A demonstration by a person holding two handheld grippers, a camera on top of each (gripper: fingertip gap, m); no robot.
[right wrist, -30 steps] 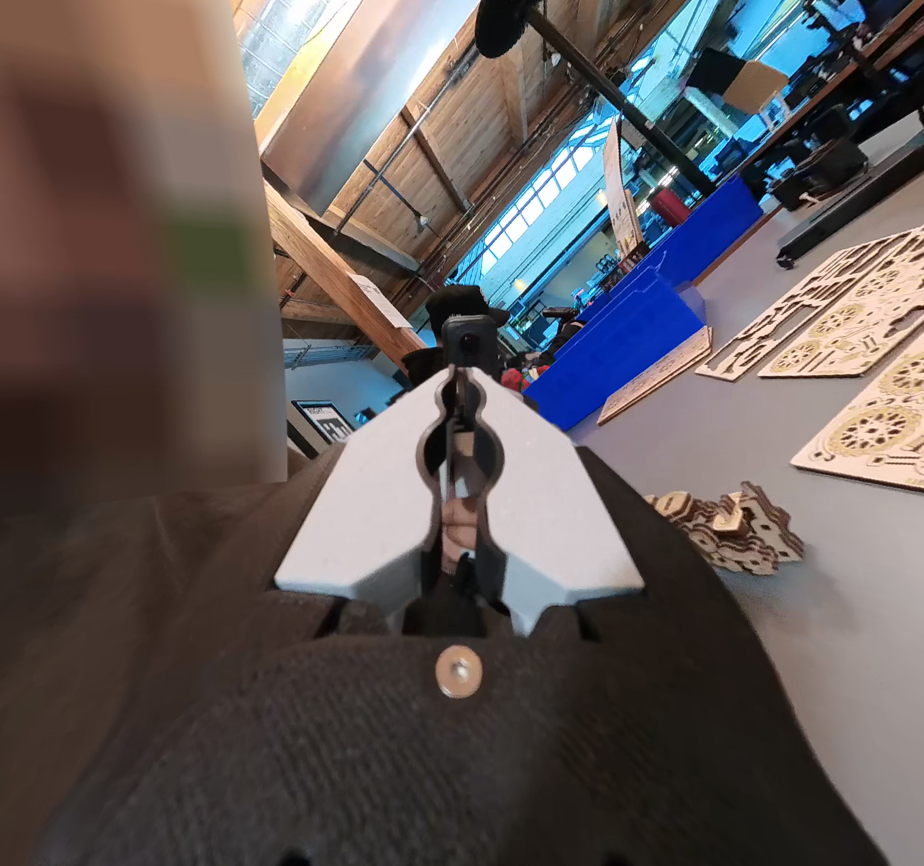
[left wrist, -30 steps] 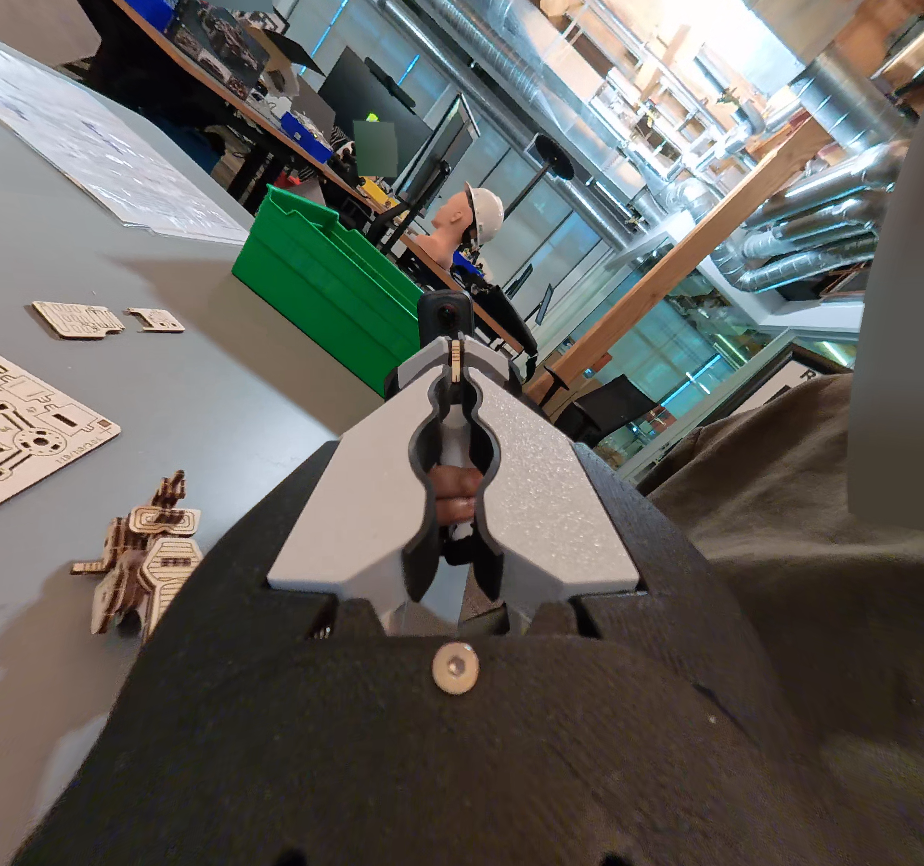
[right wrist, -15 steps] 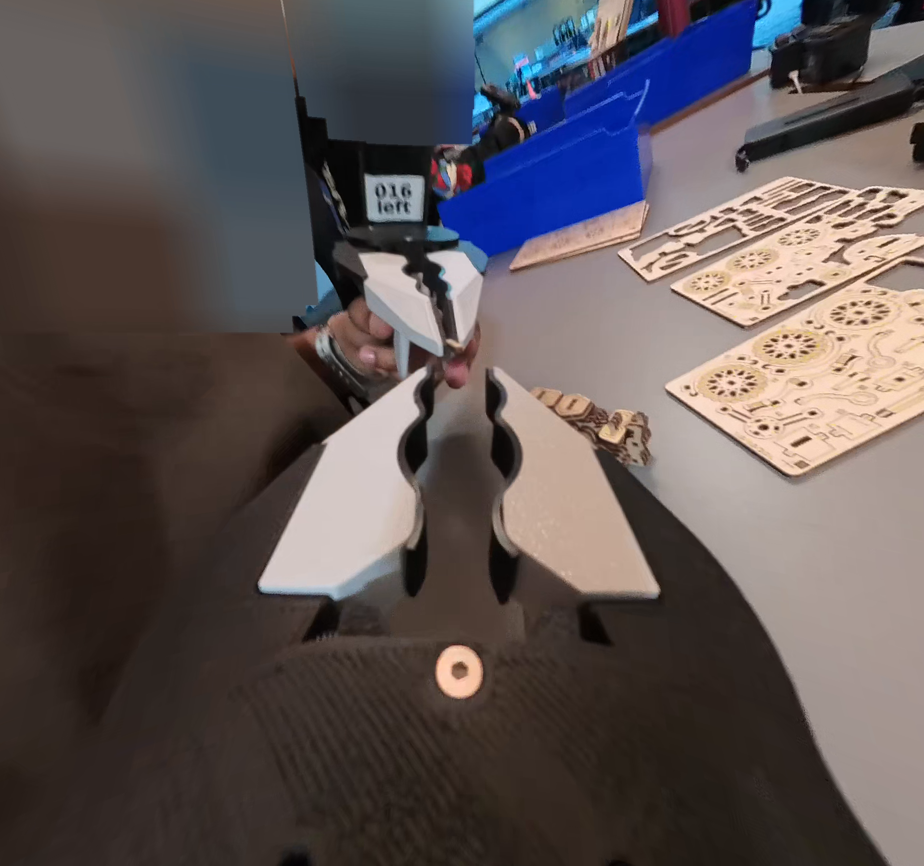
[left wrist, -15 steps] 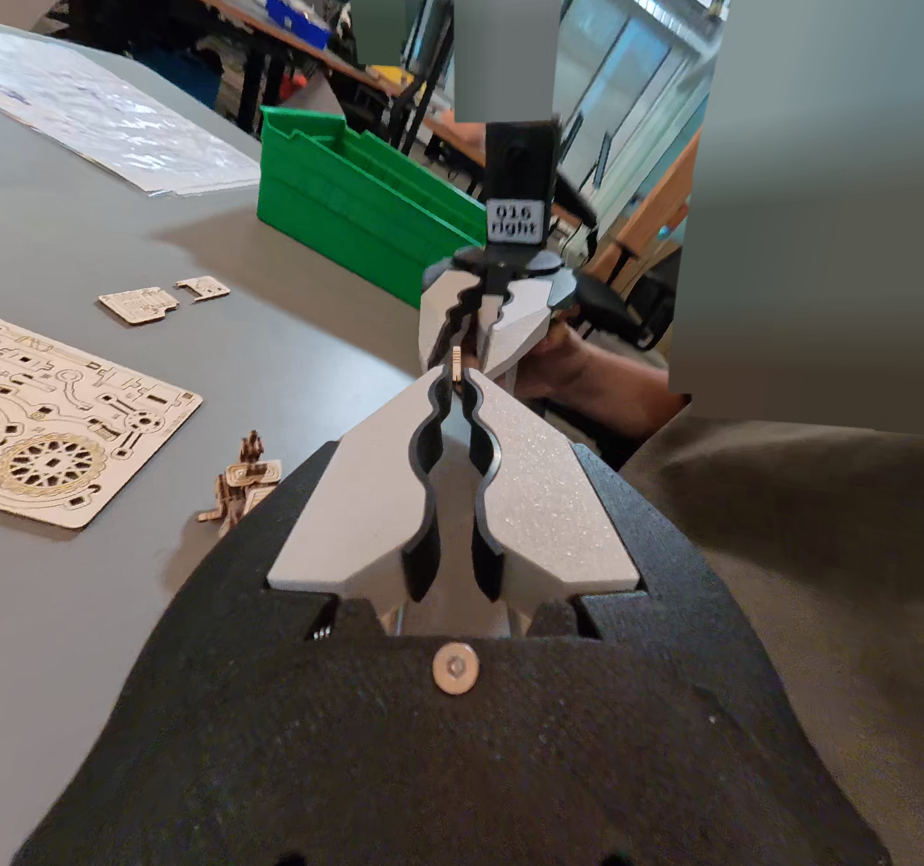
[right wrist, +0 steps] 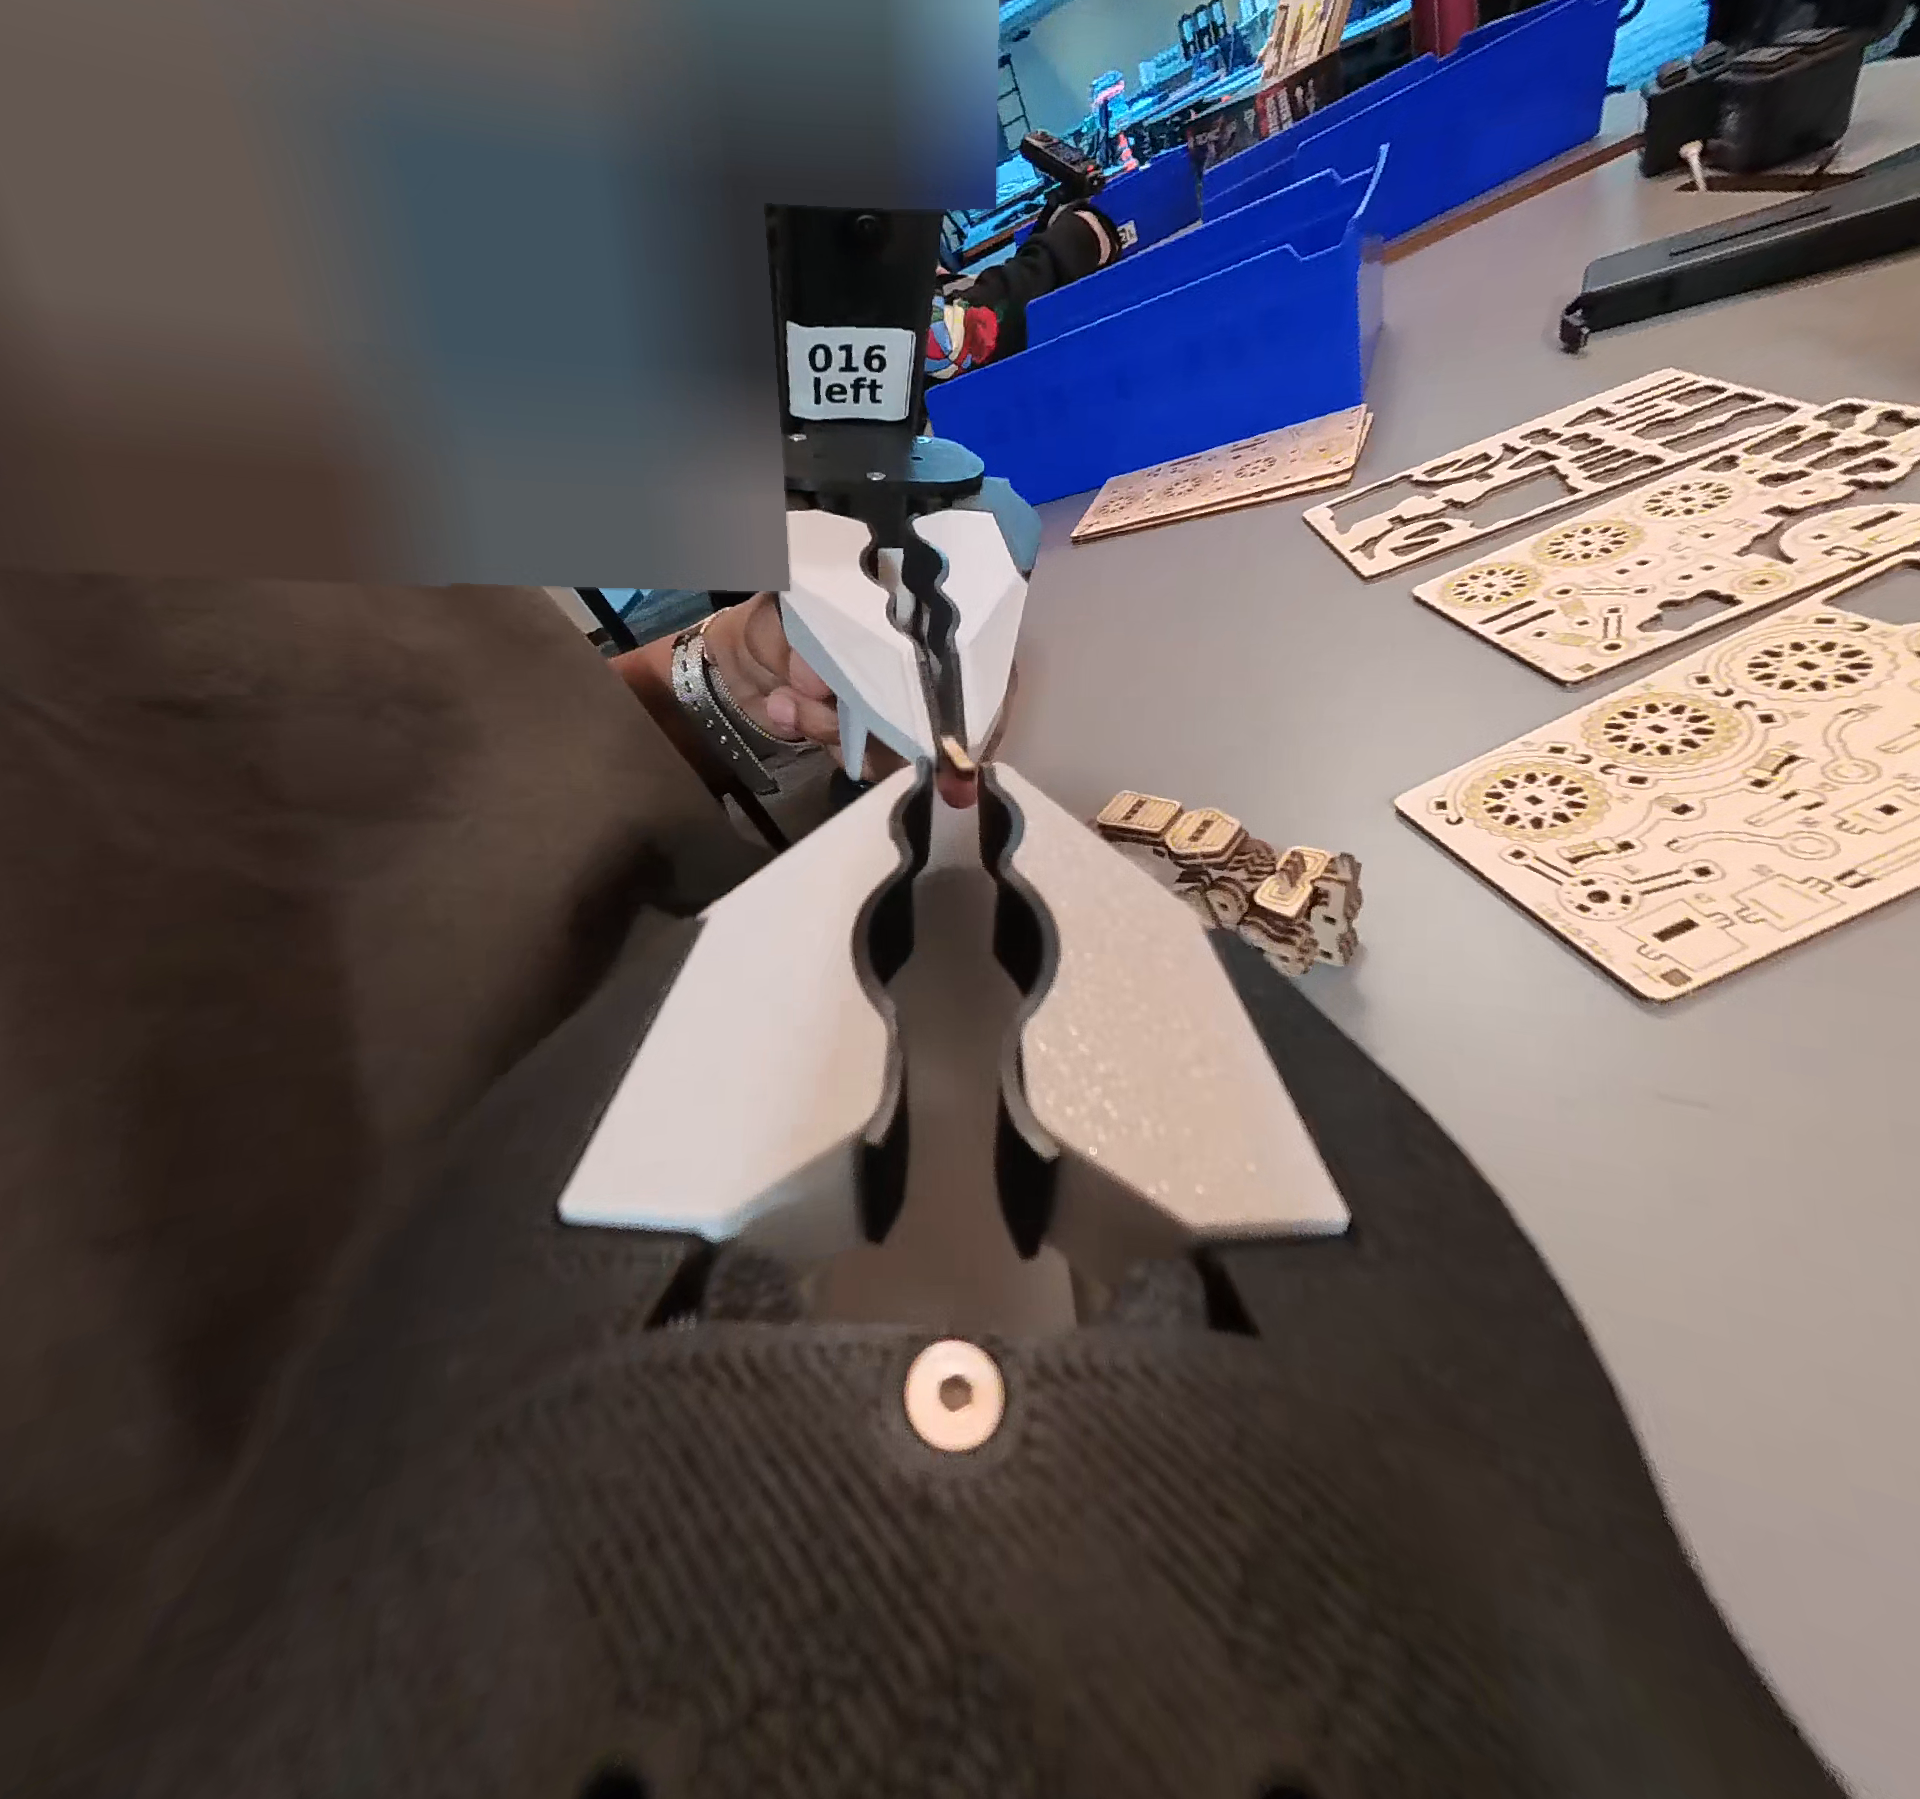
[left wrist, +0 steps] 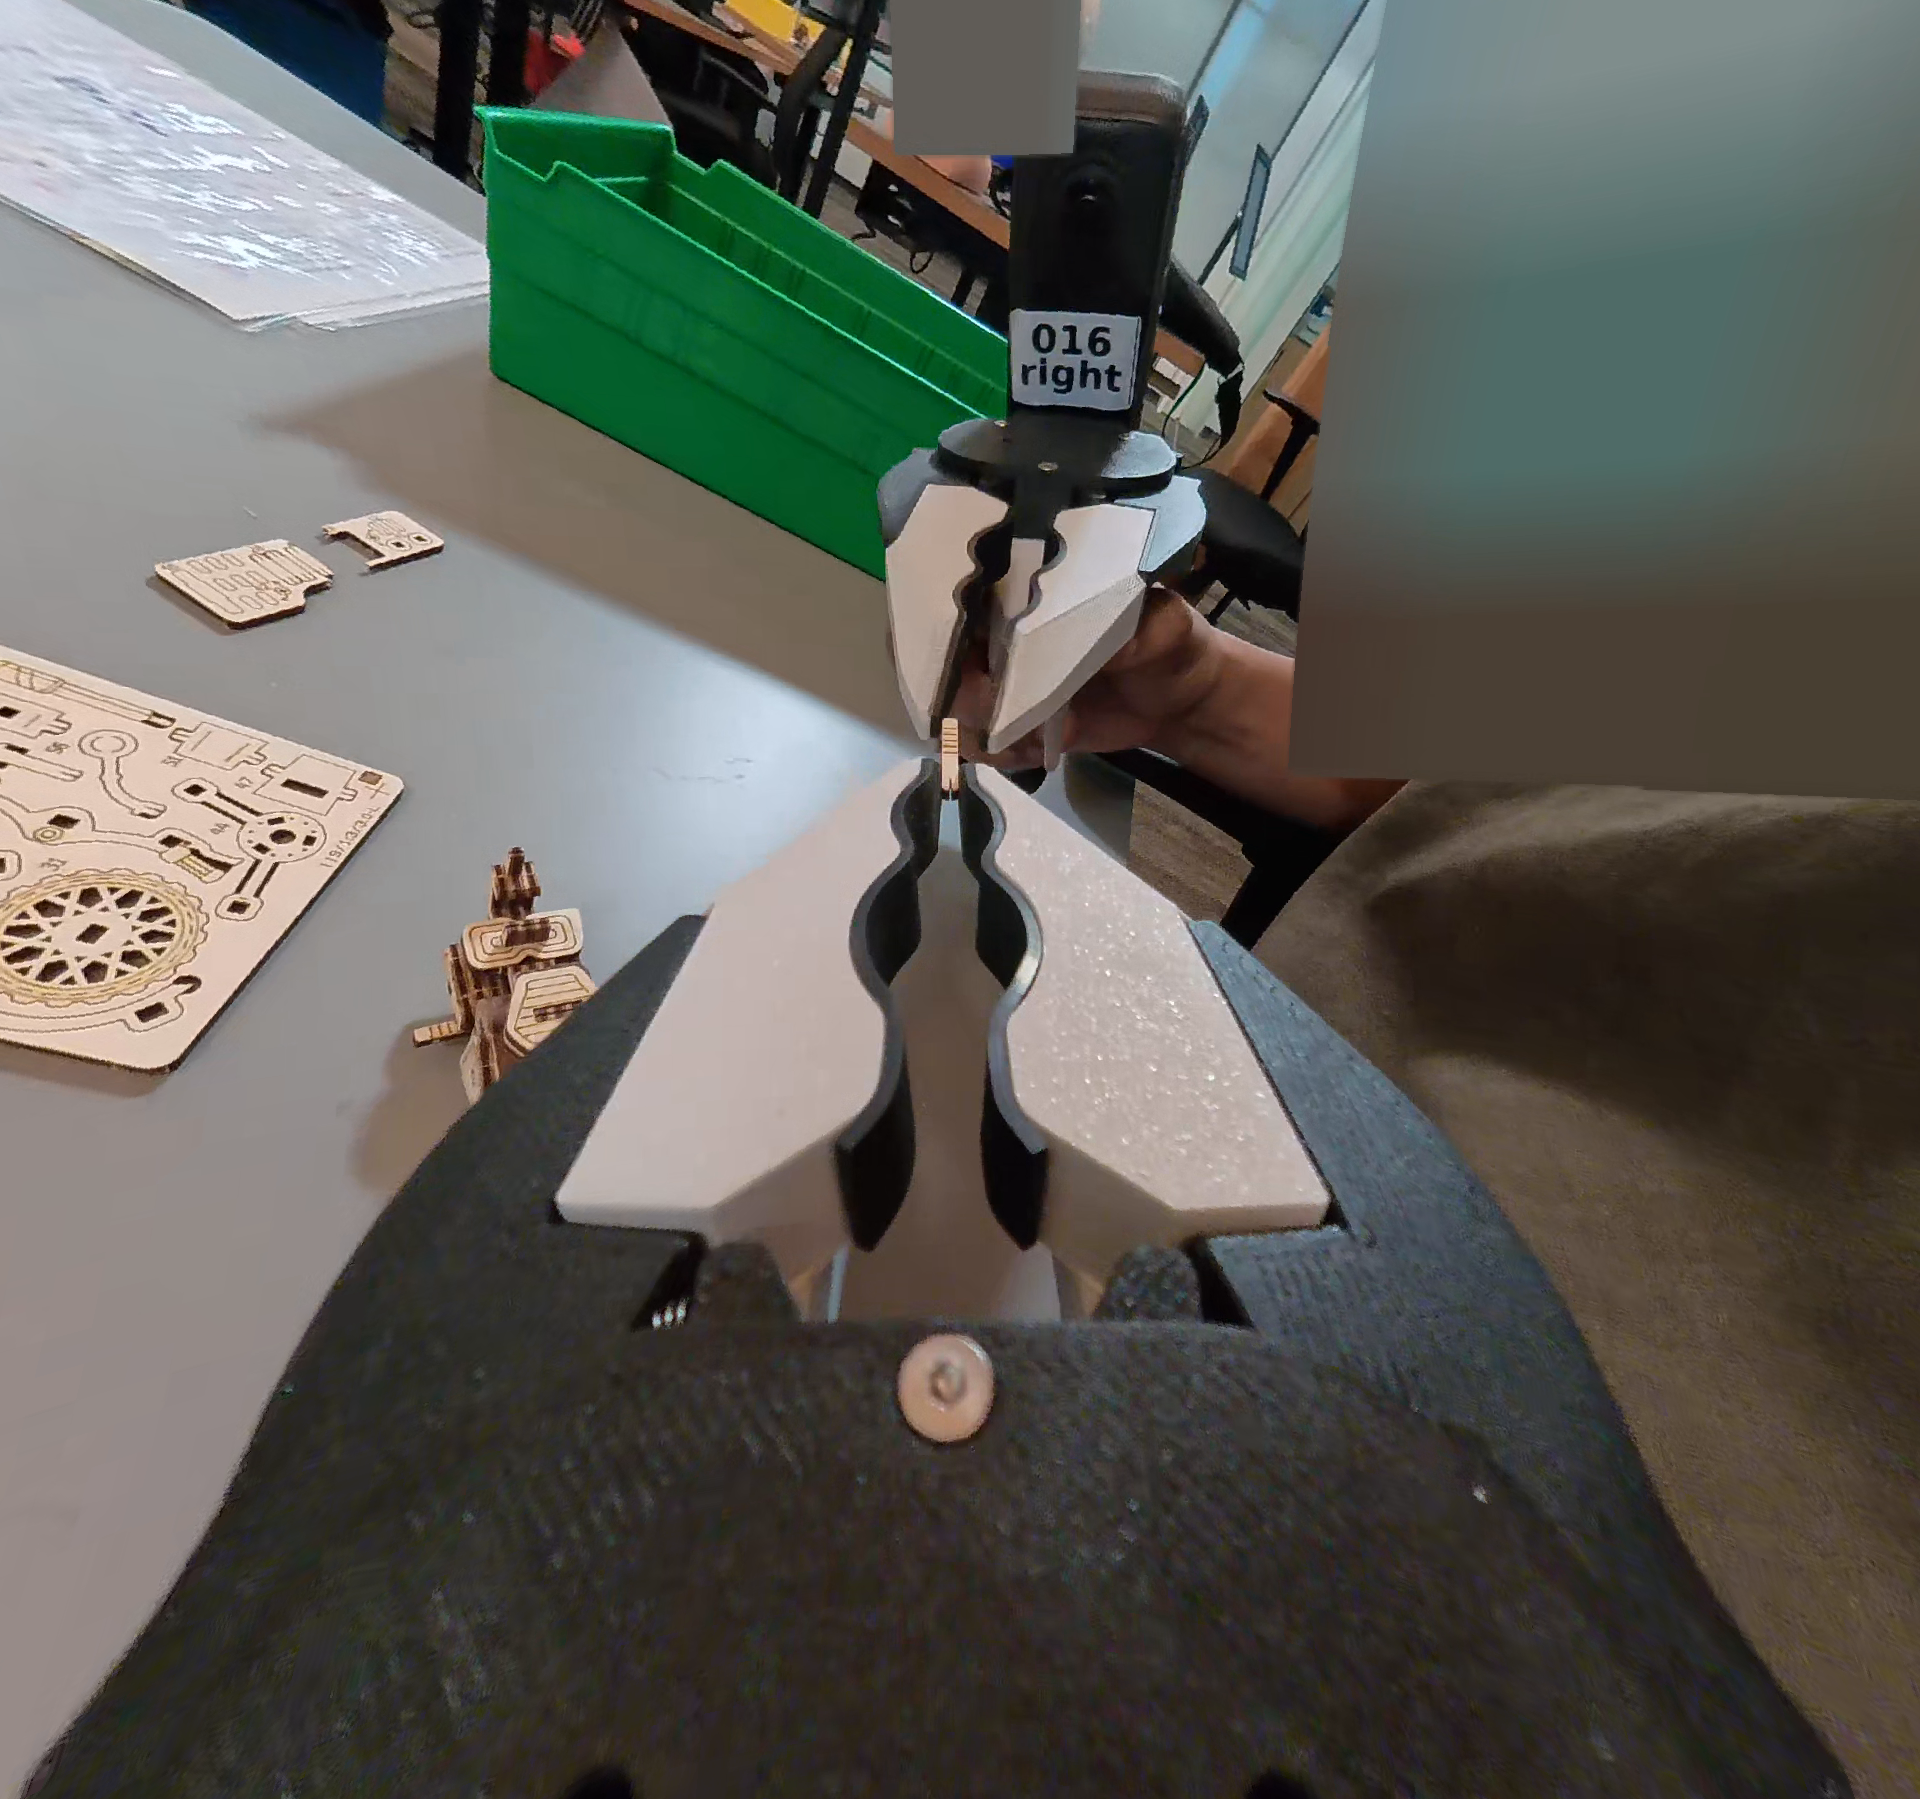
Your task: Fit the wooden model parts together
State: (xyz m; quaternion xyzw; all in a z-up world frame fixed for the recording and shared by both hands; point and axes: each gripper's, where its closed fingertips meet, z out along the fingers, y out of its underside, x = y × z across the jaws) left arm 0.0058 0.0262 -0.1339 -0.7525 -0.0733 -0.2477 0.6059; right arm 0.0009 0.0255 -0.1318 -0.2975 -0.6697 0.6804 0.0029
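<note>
We hold the left gripper (left wrist: pixel 948 781) tip to tip with the right gripper (right wrist: pixel 948 785) above the counter (left wrist: pixel 582 669) edge. Left fingers pinch a small wooden piece (left wrist: pixel 950 760); right fingers slightly parted, gripping nothing. Half-built wooden model (right wrist: pixel 1242 879) lies on the counter beside the part sheets (right wrist: pixel 1704 824).

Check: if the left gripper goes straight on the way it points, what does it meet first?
Probably the right gripper: its white fingertips sit directly ahead of the left gripper, which pinches a small flat wooden piece. That piece would likely touch first; the gap's depth is unclear.
</note>
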